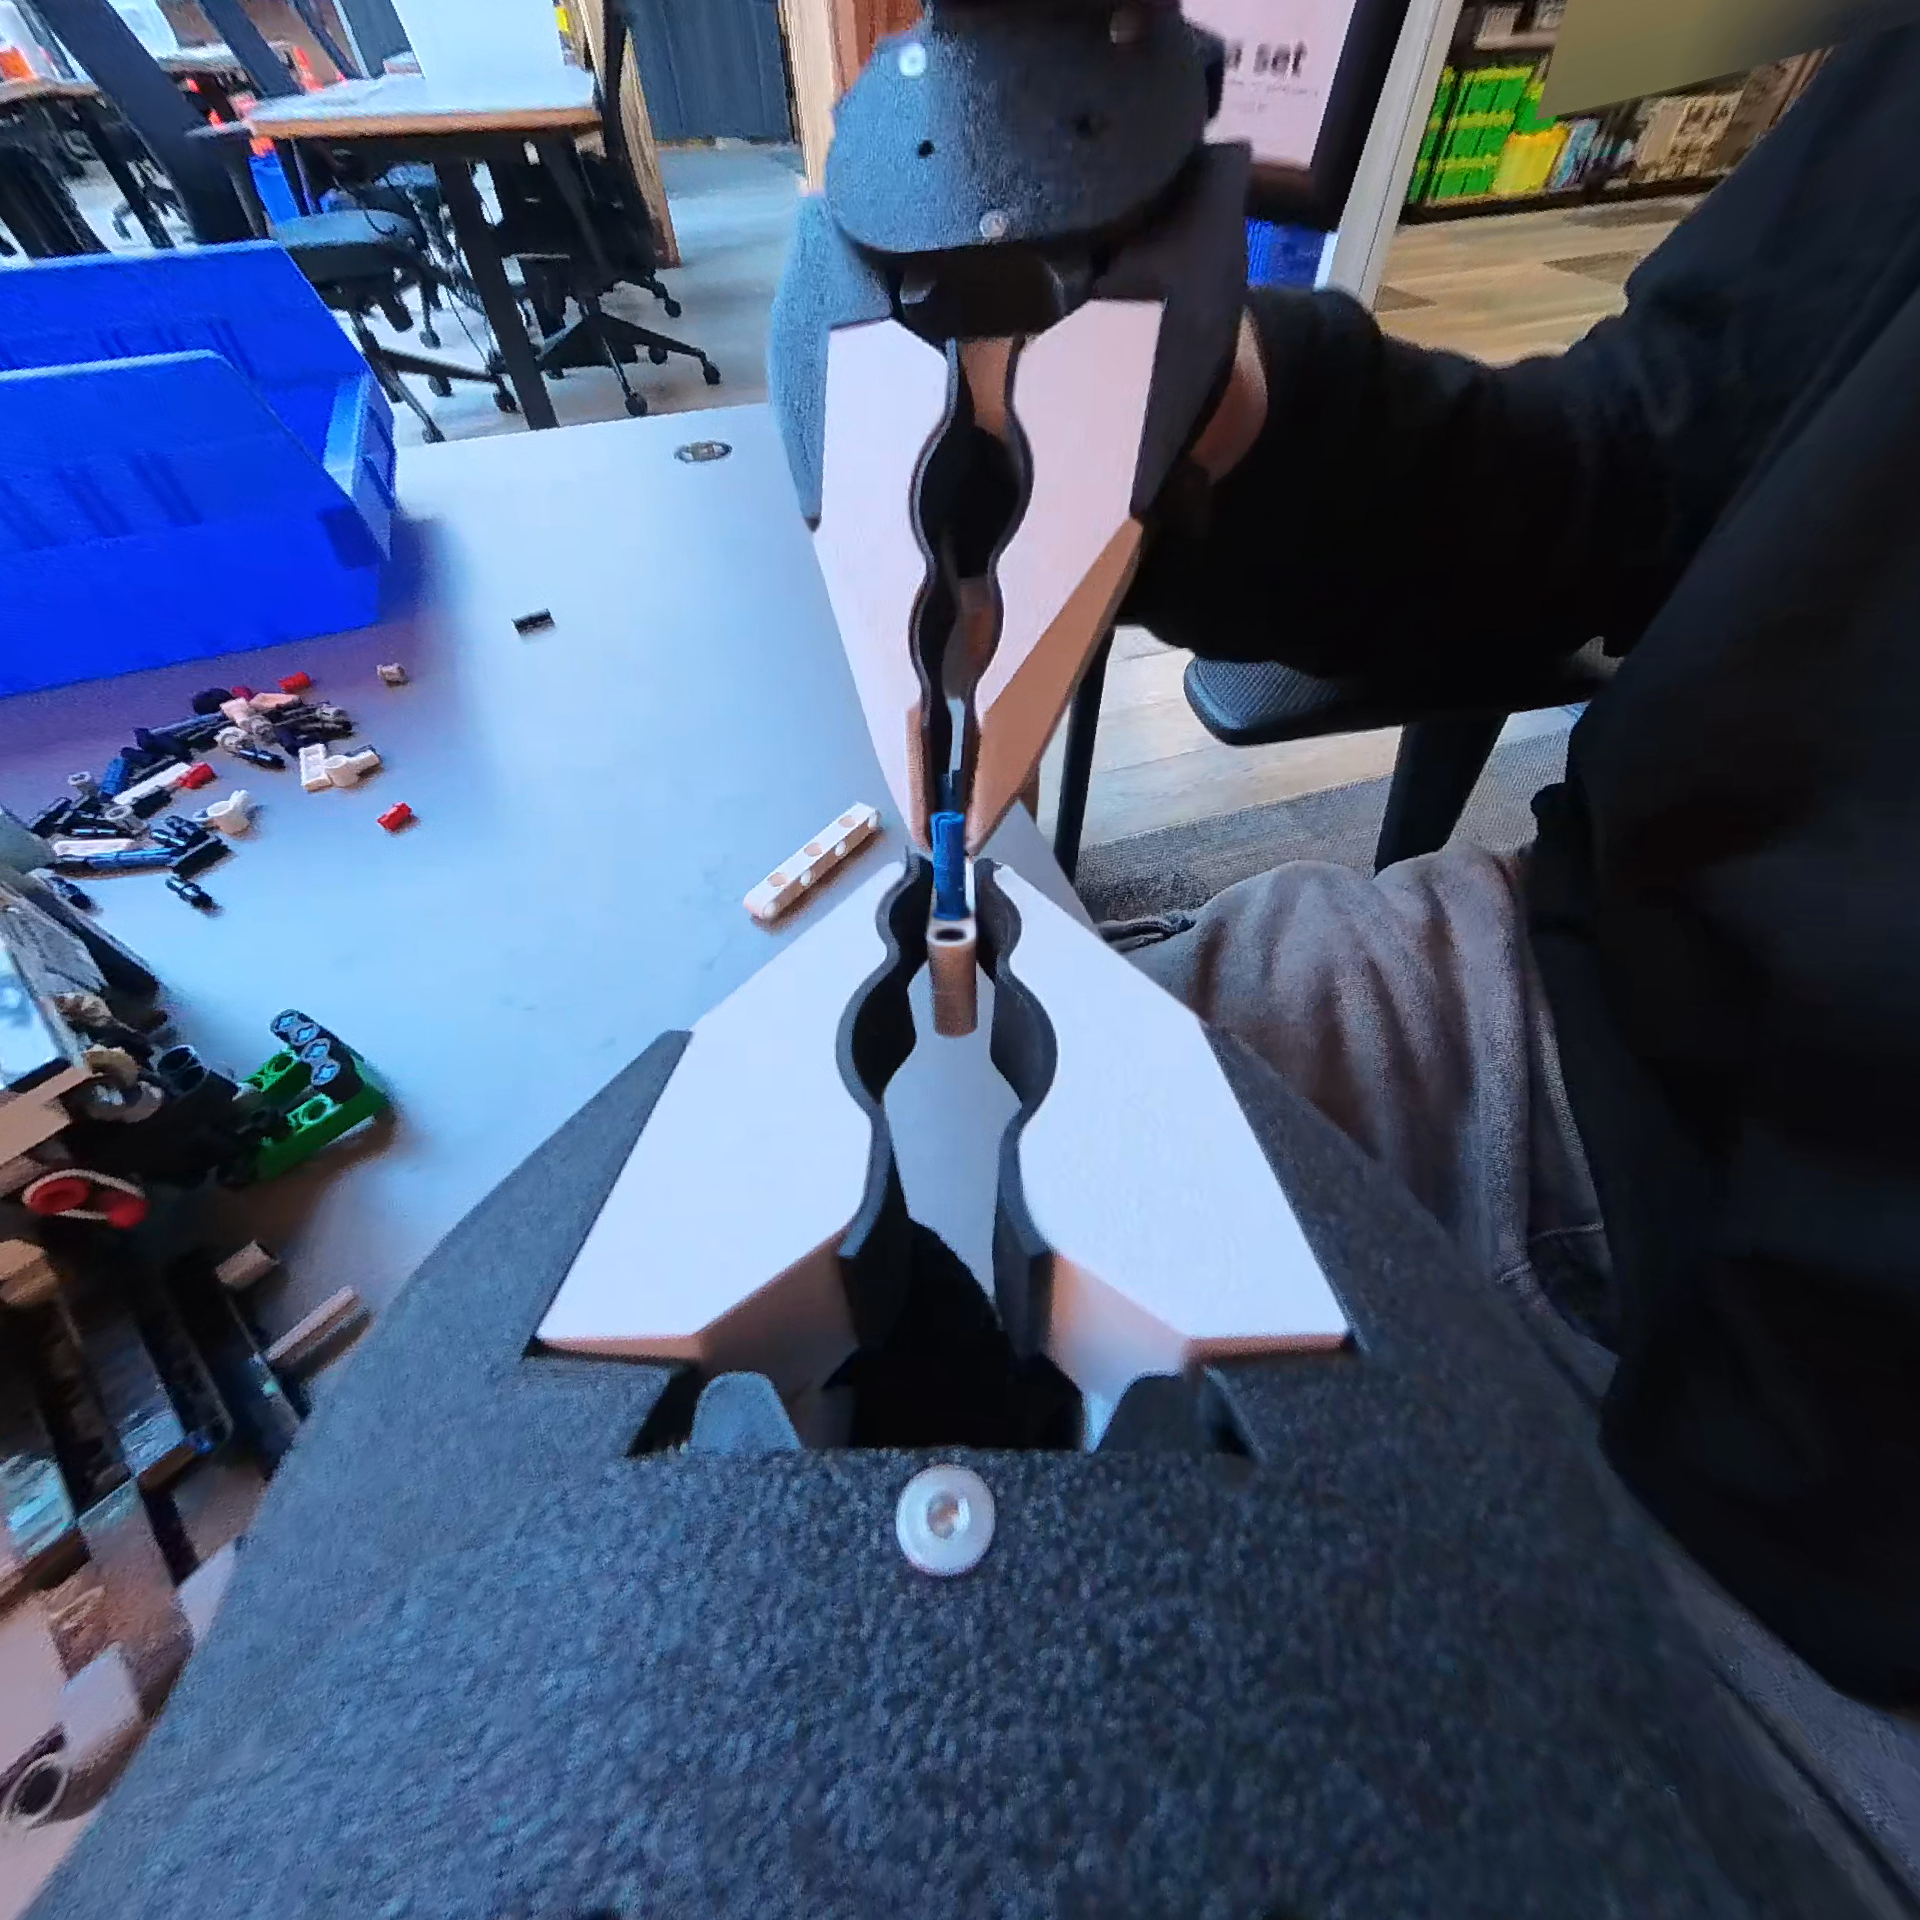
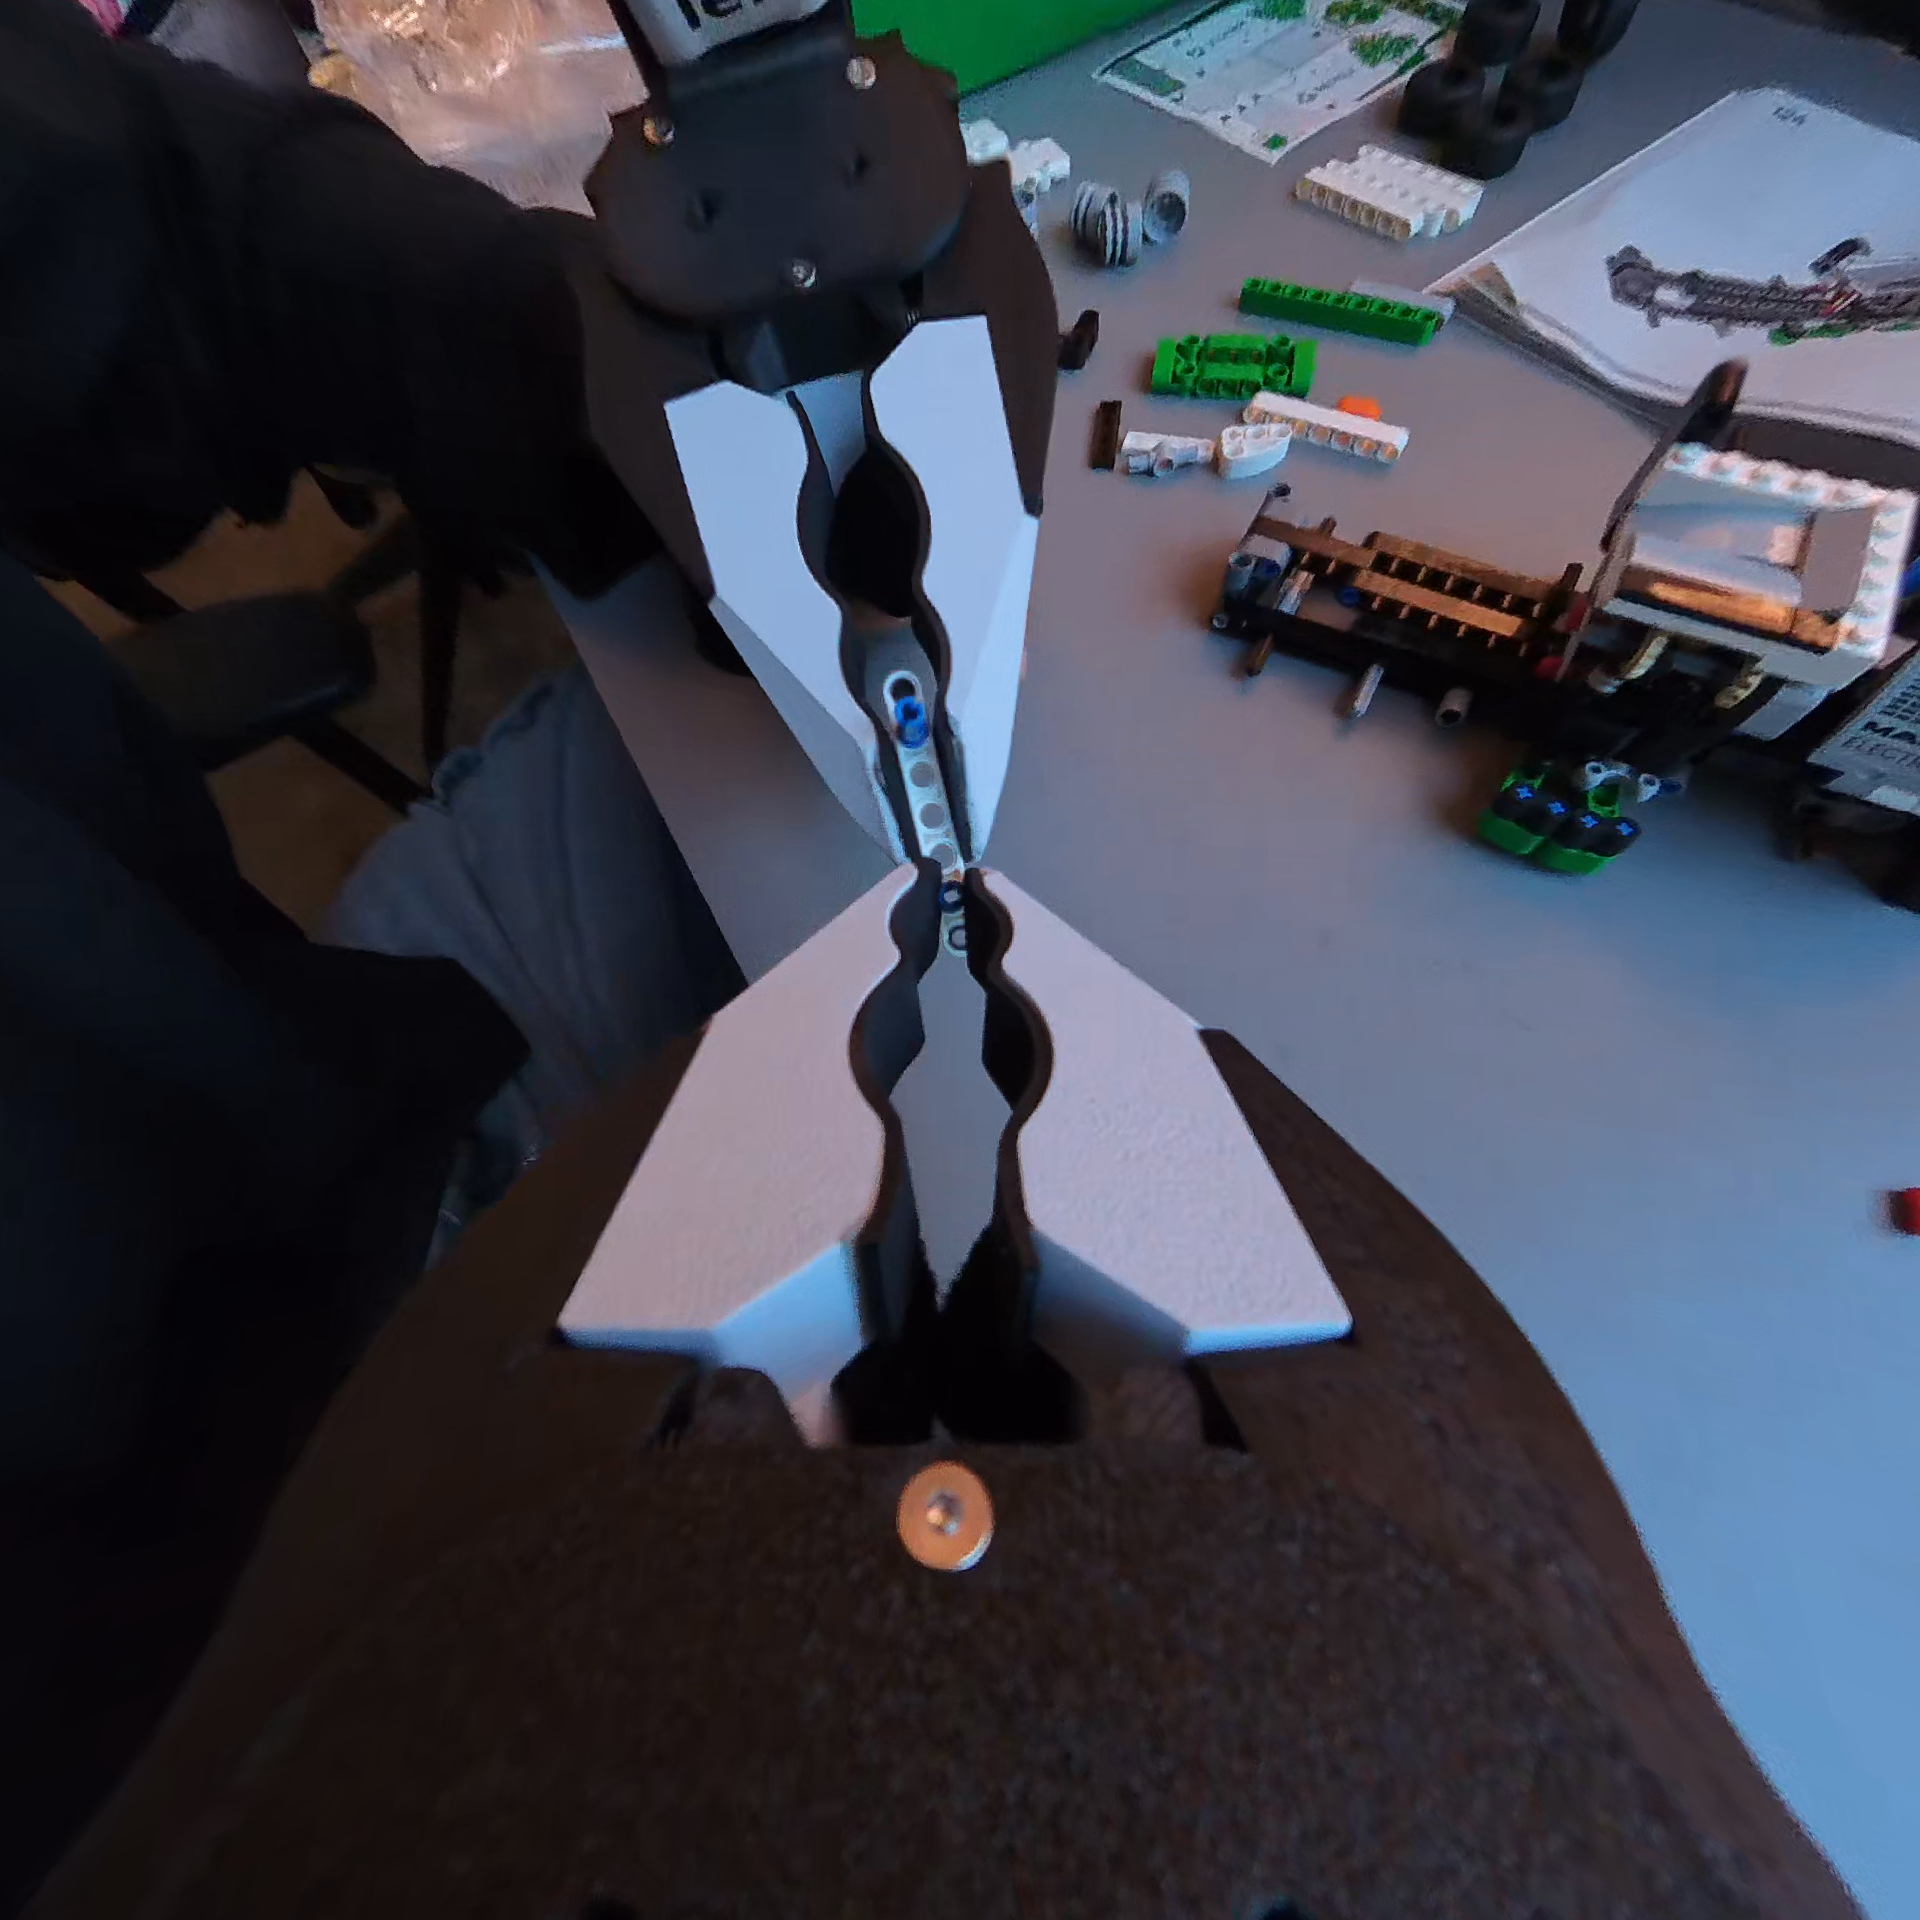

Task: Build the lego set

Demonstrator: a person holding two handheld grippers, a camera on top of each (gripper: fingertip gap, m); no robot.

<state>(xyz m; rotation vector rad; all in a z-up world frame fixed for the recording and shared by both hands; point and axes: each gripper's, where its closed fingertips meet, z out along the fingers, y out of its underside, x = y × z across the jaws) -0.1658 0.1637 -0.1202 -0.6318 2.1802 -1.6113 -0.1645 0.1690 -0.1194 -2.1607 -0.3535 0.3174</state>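
Observation:
My left gripper (image 1: 951,878) is shut on a white beam (image 1: 954,971) with a row of holes, held in the air off the table's near edge. The beam also shows in the right wrist view (image 2: 922,784), with one blue pin (image 2: 911,717) seated in a hole. My right gripper (image 2: 943,881) is shut on a second blue pin (image 2: 951,898) and meets the left gripper (image 2: 930,844) tip to tip, the pin against the beam's end hole. In the left wrist view the right gripper (image 1: 945,821) comes down from above with this pin (image 1: 948,857).
Loose small pieces (image 1: 177,769), a spare white beam (image 1: 812,862) and a green-and-black sub-assembly (image 1: 312,1091) lie on the grey table (image 1: 582,935). Blue bins (image 1: 177,499) stand behind. A partly built model (image 2: 1558,603), an instruction booklet (image 2: 1714,239) and green beams (image 2: 1340,312) lie to the right. Left and right tips are no more than a few centimetres apart. The green-and-black sub-assembly (image 1: 312,1091) is about 15 cm from both grippers' fingertips. It turns up in the right wrist view (image 2: 1526,789) as well.

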